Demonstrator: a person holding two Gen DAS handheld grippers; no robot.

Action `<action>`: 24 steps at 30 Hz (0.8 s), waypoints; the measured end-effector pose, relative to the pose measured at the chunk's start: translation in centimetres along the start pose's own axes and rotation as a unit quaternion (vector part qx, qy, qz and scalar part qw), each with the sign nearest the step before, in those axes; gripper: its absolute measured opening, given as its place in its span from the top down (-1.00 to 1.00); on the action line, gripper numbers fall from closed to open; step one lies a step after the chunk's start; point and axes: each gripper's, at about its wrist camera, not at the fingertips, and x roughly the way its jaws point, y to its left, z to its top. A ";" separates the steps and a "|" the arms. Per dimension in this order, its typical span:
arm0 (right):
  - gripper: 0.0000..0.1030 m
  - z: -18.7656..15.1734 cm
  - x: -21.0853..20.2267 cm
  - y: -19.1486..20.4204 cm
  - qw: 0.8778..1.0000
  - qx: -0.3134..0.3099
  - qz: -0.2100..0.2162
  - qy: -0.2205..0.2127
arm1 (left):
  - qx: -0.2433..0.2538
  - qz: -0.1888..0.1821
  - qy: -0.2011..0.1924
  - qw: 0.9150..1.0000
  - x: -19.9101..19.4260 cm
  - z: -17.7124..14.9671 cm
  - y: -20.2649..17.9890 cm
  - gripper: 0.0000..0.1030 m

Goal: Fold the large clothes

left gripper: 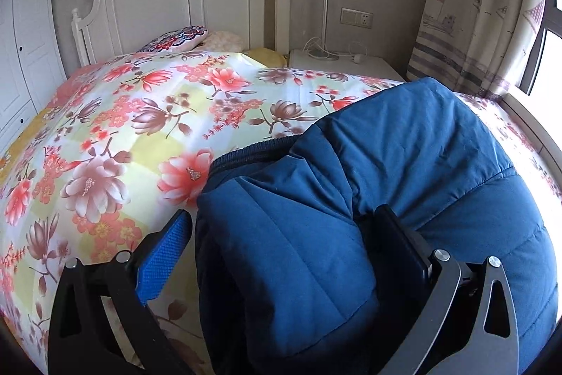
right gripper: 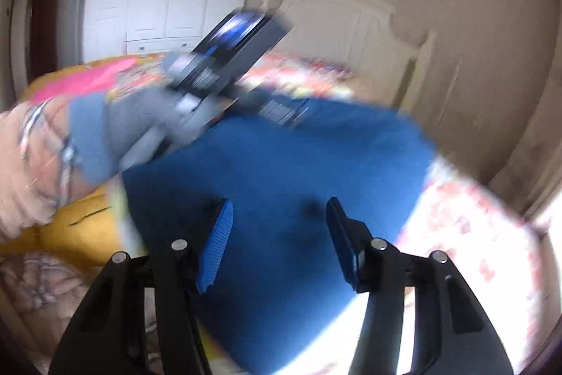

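2 claws are in my views over the bed. My left claw stands spread wide around a thick bundle of the blue padded jacket; its right finger digs into the fabric, while the blue pad on its left side stands just clear of it, so I see no pinch. The jacket lies bunched on the near right part of the floral bedcover, its dark zip edge facing left. My right view is blurred: the right claw hangs spread above the jacket with nothing between its pads. Far left there, a gloved hand holds the left gripper body.
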 end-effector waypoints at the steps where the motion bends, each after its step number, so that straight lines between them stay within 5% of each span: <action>1: -0.04 1.2 0.2 -1.3 1.000 0.005 -0.013 -0.009 | 0.001 0.003 -0.002 1.000 -0.1 0.0 -0.1 -0.91; 6: 0.45 7.7 7.6 -10.3 0.996 0.080 -0.041 0.004 | 0.002 0.012 -0.005 1.000 -0.3 0.0 -0.2 -0.91; 11: 0.44 5.9 21.8 -14.3 0.976 0.113 0.033 0.184 | 0.014 0.055 -0.011 0.998 -0.8 -0.1 -0.6 -0.91; 17: 0.43 9.4 21.9 -12.7 0.970 0.004 0.002 0.242 | 0.015 0.046 0.001 0.999 -0.4 -0.1 -0.2 -0.91; 21: 0.24 9.9 22.2 -17.4 0.970 0.097 -0.045 0.217 | 0.014 0.050 -0.006 0.999 -0.7 -0.3 -0.3 -0.91; 23: 0.12 6.7 25.2 -18.3 0.956 0.142 -0.004 0.258 | 0.014 0.056 -0.005 0.998 -0.6 -0.3 -0.3 -0.91; 24: 0.08 6.1 25.5 -18.4 0.959 0.156 0.013 0.238 | 0.013 0.056 -0.003 0.998 -0.5 -0.2 -0.2 -0.91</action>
